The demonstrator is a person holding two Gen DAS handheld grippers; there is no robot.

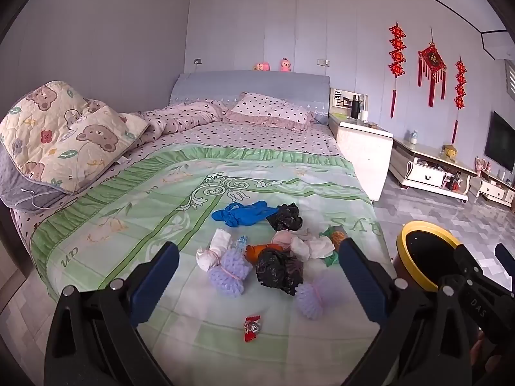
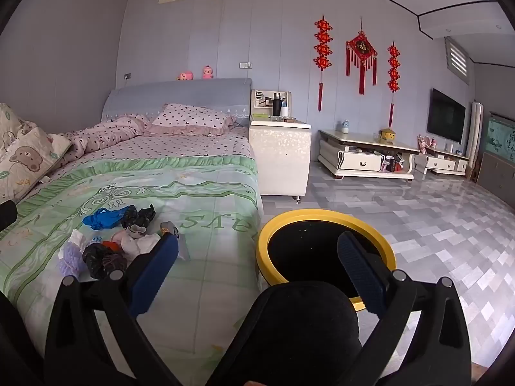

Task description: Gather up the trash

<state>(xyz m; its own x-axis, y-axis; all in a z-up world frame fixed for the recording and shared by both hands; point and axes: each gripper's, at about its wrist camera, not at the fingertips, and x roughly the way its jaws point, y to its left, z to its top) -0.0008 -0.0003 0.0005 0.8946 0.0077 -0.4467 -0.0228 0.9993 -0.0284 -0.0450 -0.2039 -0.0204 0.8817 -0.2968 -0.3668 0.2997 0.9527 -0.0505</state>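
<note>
A bed [image 1: 96, 225] with a green quilt holds a loose pile of trash [image 1: 273, 251]: black bags, white and lilac bundles, a blue glove [image 1: 239, 214], and a red candy wrapper [image 1: 251, 328] lying apart, nearer the foot. The left gripper [image 1: 257, 286] hangs over the pile, jaws spread wide, gripping nothing. The right gripper [image 2: 257, 276] is also wide open and empty, above a yellow-rimmed bin [image 2: 325, 225] standing on the tiled floor just beside the bed.
</note>
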